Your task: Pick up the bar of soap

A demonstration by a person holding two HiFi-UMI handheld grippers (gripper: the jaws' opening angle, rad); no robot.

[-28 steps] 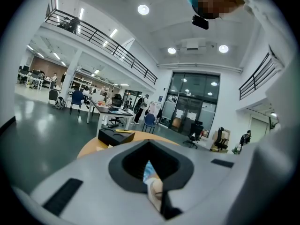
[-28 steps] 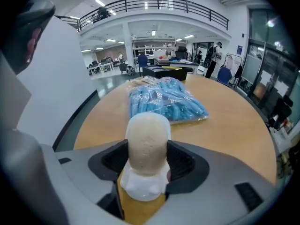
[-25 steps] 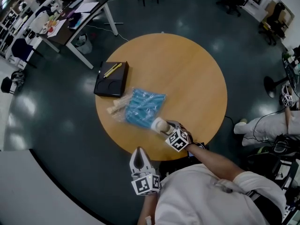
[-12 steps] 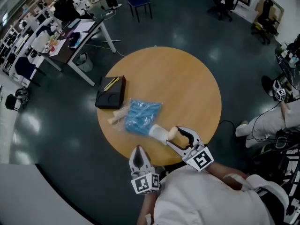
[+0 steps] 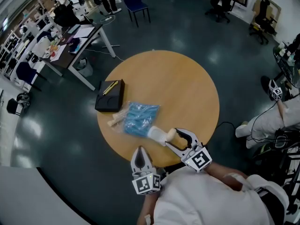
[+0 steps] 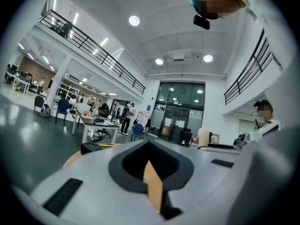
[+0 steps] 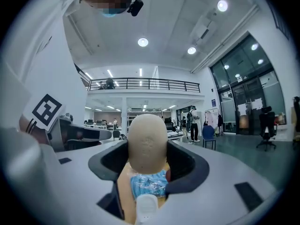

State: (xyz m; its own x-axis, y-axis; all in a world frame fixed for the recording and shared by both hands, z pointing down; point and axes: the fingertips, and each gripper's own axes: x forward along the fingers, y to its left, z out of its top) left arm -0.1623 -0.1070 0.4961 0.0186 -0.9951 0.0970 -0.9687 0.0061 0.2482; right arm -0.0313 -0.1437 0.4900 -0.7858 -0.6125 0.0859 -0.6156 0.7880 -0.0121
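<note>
While the bar of soap (image 7: 147, 137) stood on end between its jaws, the right tool (image 5: 172, 138) clamped its narrow width | soap at the counter's (image 5: 187, 88) near edge, beside the blue packet (image 5: 139, 117) | left tool (image 5: 140, 154) closed, empty, farther off

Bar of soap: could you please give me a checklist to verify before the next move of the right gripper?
1. Bar of soap sits between the jaws of the right gripper: ok.
2. Soap is clear of the table: cannot tell.
3. Blue bag is free of the jaws: cannot tell; it lies close beyond the soap.
4. Left gripper is out of the way: ok; shut, empty, at the table's near edge.
5. Black tray is away from the grip: ok.
</note>
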